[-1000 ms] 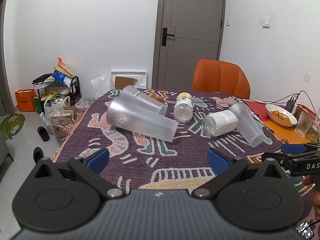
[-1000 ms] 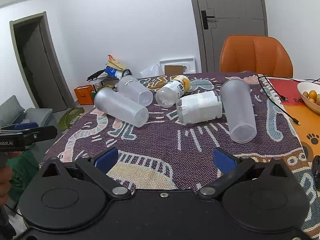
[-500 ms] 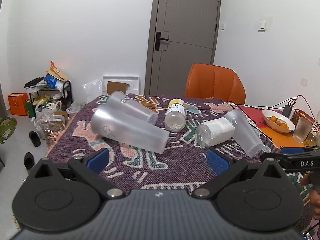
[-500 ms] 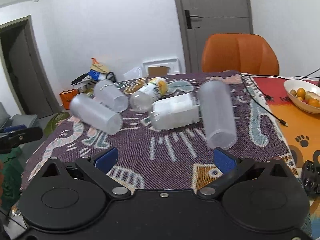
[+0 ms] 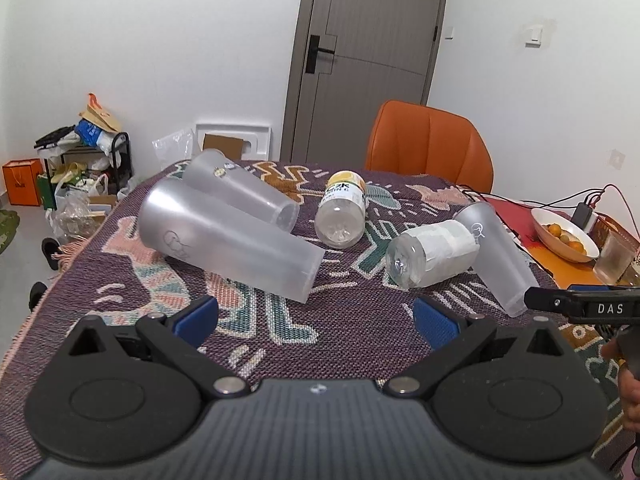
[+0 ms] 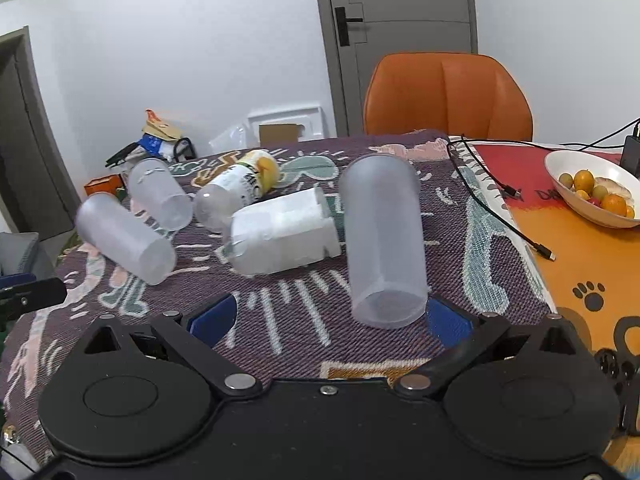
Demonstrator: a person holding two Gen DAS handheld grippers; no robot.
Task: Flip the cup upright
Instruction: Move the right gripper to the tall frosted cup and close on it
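Three frosted plastic cups lie on their sides on the patterned cloth. The right cup [image 6: 382, 236] lies just ahead of my right gripper [image 6: 328, 318], its mouth near the right fingertip; it also shows in the left wrist view [image 5: 498, 260]. The large left cup [image 5: 228, 240] lies just ahead of my left gripper [image 5: 316, 318], with a third cup [image 5: 240, 192] behind it. They also show in the right wrist view, the large cup [image 6: 124, 240] and the third cup [image 6: 160, 194]. Both grippers are open and empty.
A paper-wrapped bottle [image 5: 432, 258] and a yellow-capped bottle [image 5: 342, 212] lie between the cups. A bowl of fruit [image 6: 596, 188] and a cable [image 6: 496, 200] sit at the right. An orange chair [image 6: 448, 96] stands behind the table. A glass [image 5: 614, 258] stands at the far right.
Both grippers have moved forward toward the cups. The right gripper has closed in on the right cup, which now lies at its fingertips. Nothing on the table has moved.
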